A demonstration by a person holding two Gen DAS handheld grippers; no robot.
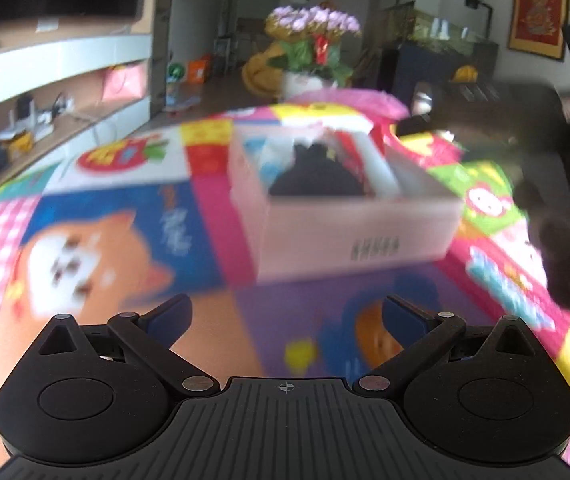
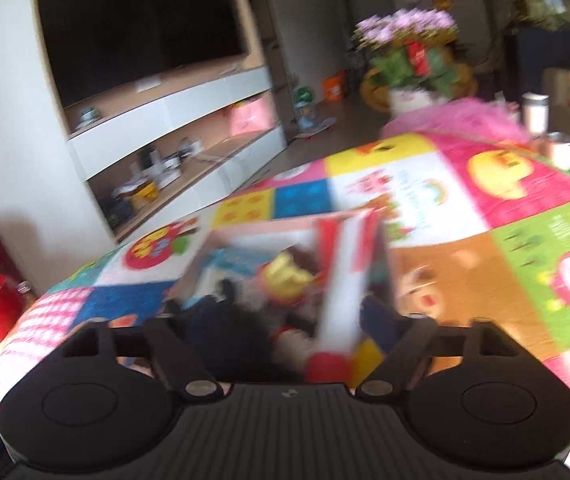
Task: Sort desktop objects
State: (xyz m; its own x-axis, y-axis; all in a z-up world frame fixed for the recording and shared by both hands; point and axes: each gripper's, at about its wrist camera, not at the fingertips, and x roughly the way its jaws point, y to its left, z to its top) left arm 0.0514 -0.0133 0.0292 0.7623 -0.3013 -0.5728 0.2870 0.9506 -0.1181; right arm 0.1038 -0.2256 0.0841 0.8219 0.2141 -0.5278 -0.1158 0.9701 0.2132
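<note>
A white cardboard box (image 1: 365, 236) stands on a colourful patchwork mat (image 1: 125, 216), ahead of my left gripper (image 1: 285, 312). That gripper is open, its fingers wide apart over the mat with nothing between them. The box holds a black object (image 1: 317, 172) and other blurred items. My right gripper (image 2: 285, 320) hovers open over the near end of the box (image 2: 253, 232). Below and between its spread fingers lie a long red-and-white pack (image 2: 345, 280) leaning against the box wall, a yellow toy (image 2: 285, 280) and the black object (image 2: 237, 332). No pad presses on them.
A dark blurred shape (image 1: 565, 264) reaches in from the right over the mat. A potted flower arrangement (image 1: 313, 52) and a pink fluffy thing (image 2: 461, 120) sit at the far edge. Two metal cups (image 2: 561, 148) stand far right. A TV shelf unit (image 2: 165, 120) lines the left wall.
</note>
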